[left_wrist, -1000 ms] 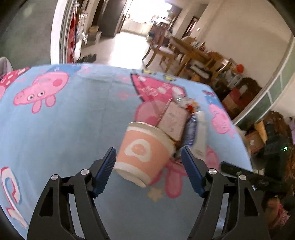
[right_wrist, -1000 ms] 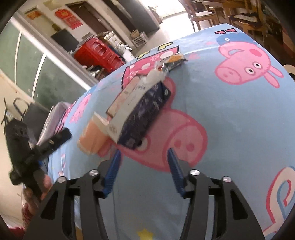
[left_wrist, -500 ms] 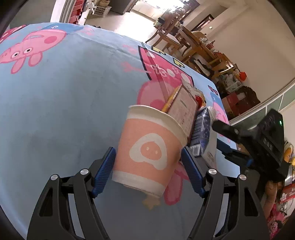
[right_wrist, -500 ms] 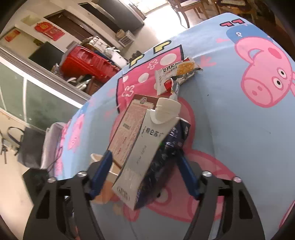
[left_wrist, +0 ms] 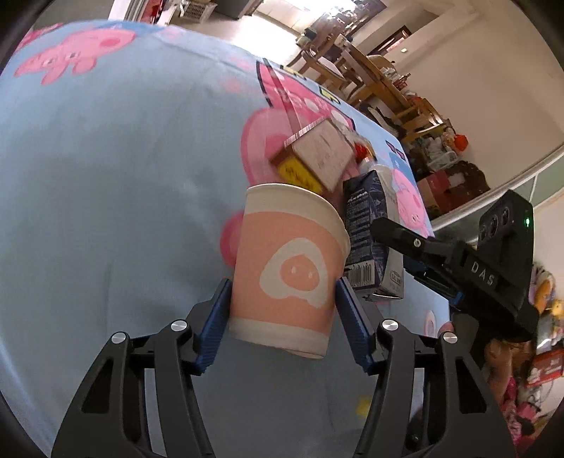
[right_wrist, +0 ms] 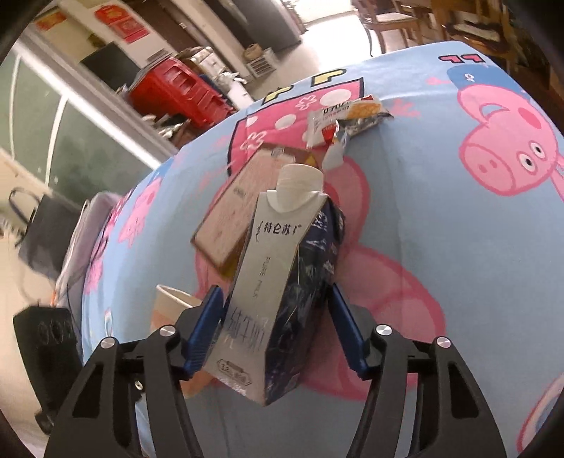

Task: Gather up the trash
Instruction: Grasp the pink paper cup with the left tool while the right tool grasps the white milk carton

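Paper cup (left_wrist: 289, 271), pink, sits upright on the blue cloth (left_wrist: 105, 176); left gripper (left_wrist: 282, 310) clamps its lower wall. It looks light and crushable, so grip low w/ little force. Right gripper (right_wrist: 275, 327) pinches the milk carton (right_wrist: 278, 292) near its base, prob. stiffer.

A blue cloth (left_wrist: 105, 176) printed with pink cartoon pigs is spread over the table. Beyond it, wooden chairs and a wooden table (left_wrist: 373, 81) are seen on a pale floor (right_wrist: 328, 21) lit brightly from a far doorway. A plain white wall (left_wrist: 476, 70) is seen at one side. Red crates (right_wrist: 179, 91) are stacked beside a dark green glass partition (right_wrist: 70, 148).
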The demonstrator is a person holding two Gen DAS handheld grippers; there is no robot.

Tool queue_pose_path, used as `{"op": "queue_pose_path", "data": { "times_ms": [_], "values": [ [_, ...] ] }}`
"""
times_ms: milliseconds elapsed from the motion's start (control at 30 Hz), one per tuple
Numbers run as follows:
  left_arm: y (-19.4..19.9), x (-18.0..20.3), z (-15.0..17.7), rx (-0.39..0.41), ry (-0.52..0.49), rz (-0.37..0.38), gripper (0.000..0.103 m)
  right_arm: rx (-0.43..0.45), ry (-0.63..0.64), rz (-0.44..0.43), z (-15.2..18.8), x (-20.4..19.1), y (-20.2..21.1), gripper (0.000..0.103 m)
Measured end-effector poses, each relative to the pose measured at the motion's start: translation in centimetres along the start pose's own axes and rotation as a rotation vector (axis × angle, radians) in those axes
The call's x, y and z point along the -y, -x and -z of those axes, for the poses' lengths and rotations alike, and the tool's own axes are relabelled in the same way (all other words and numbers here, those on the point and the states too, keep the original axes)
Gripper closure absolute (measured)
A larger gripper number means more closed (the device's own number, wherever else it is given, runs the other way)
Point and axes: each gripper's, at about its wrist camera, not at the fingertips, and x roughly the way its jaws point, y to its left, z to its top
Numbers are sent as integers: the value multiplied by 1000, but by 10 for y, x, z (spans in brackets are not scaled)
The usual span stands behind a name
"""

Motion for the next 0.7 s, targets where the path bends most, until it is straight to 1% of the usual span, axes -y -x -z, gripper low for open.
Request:
{"op": "queue_pose_path", "data": {
  "times_ms": [133,200,267,333,400,467,533,633,700],
  "values": [
    [7,-1,23,-44,23,41,40,-11,110,25,27,-3,20,49],
    [10,-2,29,-64,36,61,39,-19,124,30,38,-1,28,49],
    [12,-4,30,-77,50,95,38,-17,116,39,43,3,33,49],
    [15,-4,28,-73,58,114,36,-4,112,49,45,5,37,48],
    [17,-6,22,-68,82,143,34,2,114,57,44,5,38,48],
    [17,-7,17,-66,111,171,33,17,127,68,43,1,41,48],
    [17,-5,15,-62,113,173,33,30,147,81,42,-2,44,48],
    [17,1,17,-66,87,168,33,49,174,100,42,-6,47,44],
    [13,4,19,-78,71,161,33,50,181,110,41,-6,47,43]
  ]
}}
